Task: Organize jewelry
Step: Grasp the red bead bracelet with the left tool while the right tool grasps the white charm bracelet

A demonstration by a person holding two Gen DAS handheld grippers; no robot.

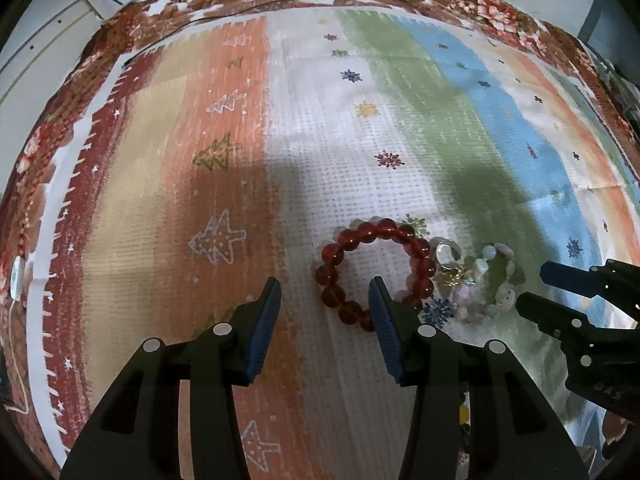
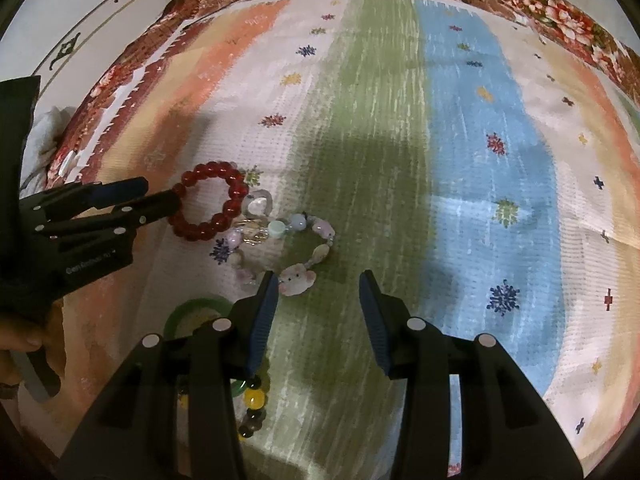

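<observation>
Two grippers, fingers spread, nothing pinched: left gripper (image 1: 325, 294) straddles red bead bracelet (image 1: 374, 270); right gripper (image 2: 318, 286), opening, beside pastel charm bracelet (image 2: 280, 252).

A striped cloth (image 1: 400, 128) in orange, white, green and blue carries small snowflake and tree prints, with a brown floral border (image 1: 480, 4). The red bead bracelet (image 1: 376, 272) is translucent; the pastel bead bracelet (image 2: 288, 248) pale pink; the bangle (image 2: 192, 308) green.
</observation>
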